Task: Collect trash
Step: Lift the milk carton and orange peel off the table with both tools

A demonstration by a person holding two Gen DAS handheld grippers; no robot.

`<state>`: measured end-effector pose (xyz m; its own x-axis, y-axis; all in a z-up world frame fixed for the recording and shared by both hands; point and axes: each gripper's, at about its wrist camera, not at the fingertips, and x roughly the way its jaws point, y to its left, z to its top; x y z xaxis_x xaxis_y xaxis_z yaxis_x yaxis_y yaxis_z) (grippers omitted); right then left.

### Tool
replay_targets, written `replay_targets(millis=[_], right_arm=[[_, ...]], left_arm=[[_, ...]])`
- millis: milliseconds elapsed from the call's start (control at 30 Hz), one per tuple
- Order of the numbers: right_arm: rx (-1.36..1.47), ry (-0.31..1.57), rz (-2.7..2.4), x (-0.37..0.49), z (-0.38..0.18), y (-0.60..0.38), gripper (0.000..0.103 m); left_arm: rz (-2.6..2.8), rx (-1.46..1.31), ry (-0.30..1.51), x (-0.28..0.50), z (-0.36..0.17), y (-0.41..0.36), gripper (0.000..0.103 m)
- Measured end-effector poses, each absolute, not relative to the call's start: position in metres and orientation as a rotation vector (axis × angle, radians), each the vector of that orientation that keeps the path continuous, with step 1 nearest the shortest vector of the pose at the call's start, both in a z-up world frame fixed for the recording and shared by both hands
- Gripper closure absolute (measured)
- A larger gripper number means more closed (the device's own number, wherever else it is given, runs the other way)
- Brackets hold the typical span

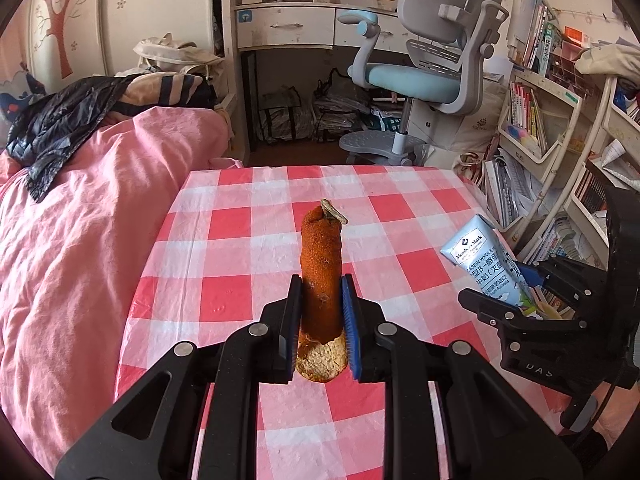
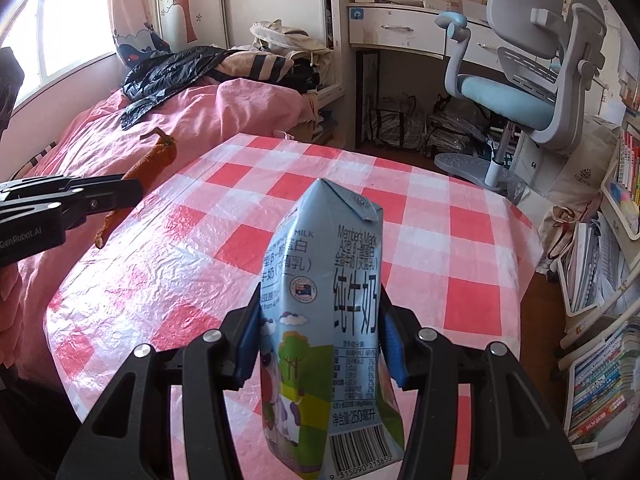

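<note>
Above the table (image 1: pixel 400 216), covered w/ a red-and-white checked cloth, both grippers are holding trash clear of the surface. The left gripper (image 1: pixel 321 294) is clamping a long strip of orange peel (image 1: pixel 322 264); jaws are pressing on it from both sides, nearly closed, blue pads against the rind. Peel is pointing away from the camera, stem end farthest out, pale pith showing at the near end. From the right wrist view the same peel (image 2: pixel 154 162) is hanging over the table's left edge, w/ the pink-covered bed (image 2: pixel 208 116) behind it. The right gripper (image 2: pixel 319 320) is gripping a light-blue milk carton (image 2: pixel 324 296); jaws are standing about half apart, closed on the carton's sides, barcode end nearest the camera, folded top farthest. Carton (image 1: pixel 490 262) is appearing at right in the left wrist view, held over the table's right side. A grey-and-blue desk chair (image 1: pixel 436 64) is standing beyond the table.
</note>
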<state>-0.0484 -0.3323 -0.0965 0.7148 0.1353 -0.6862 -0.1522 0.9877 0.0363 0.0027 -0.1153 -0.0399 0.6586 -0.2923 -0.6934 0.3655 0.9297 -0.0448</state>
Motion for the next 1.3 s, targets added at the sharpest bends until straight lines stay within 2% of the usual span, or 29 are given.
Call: replay_targets(millis=[1300], right_arm=[[-0.022, 0.725, 0.142, -0.065, -0.090, -0.307, 0.053]], left_arm=[[-0.350, 0.061, 0.759, -0.014, -0.034, -0.087, 0.084]])
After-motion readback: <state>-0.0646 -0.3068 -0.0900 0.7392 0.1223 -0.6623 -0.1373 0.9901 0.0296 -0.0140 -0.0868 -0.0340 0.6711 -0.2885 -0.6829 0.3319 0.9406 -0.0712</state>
